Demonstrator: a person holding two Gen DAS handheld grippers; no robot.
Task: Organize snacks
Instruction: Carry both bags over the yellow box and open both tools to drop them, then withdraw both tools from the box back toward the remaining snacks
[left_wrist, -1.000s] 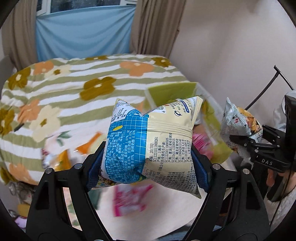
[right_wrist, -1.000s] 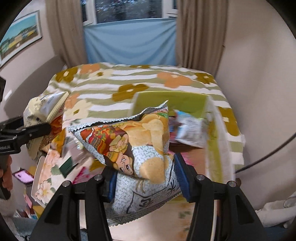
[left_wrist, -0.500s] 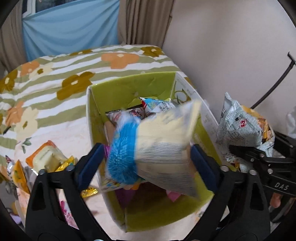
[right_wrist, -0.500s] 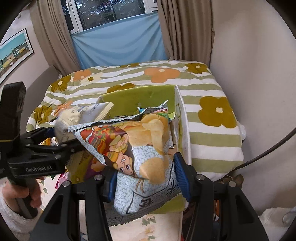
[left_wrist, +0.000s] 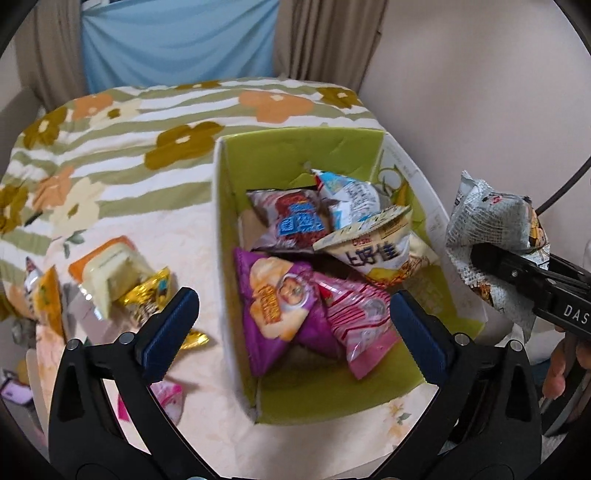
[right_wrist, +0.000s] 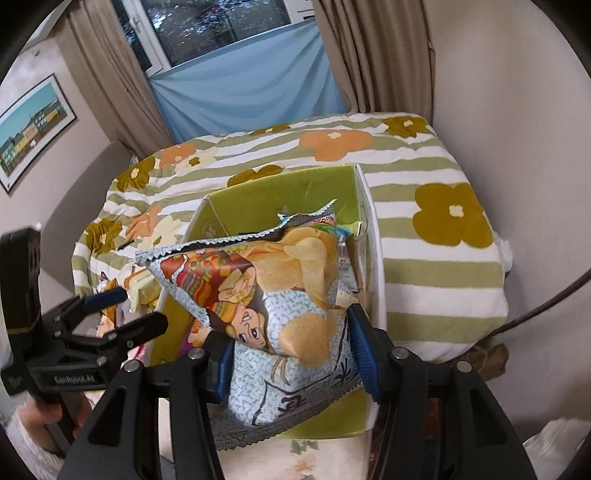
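A green cardboard box (left_wrist: 295, 155) stands on the flowered bed and holds several snack bags. The cream and blue bag (left_wrist: 373, 251) lies inside on top of a purple bag (left_wrist: 273, 306) and a pink bag (left_wrist: 358, 317). My left gripper (left_wrist: 291, 325) is open and empty above the box's near half. My right gripper (right_wrist: 291, 347) is shut on a grey chip bag (right_wrist: 266, 295) and holds it above the box's (right_wrist: 280, 188) near right side. That bag also shows at the right of the left wrist view (left_wrist: 495, 229).
Loose snacks lie on the bed left of the box: an orange and cream pack (left_wrist: 107, 266), a gold wrapper (left_wrist: 151, 295), a pink packet (left_wrist: 166, 398). A wall stands close on the right. The left gripper (right_wrist: 103, 325) shows at the left of the right wrist view.
My left gripper moved over the box, opened and let the cream and blue bag fall in. My right gripper carried the chip bag closer, over the box.
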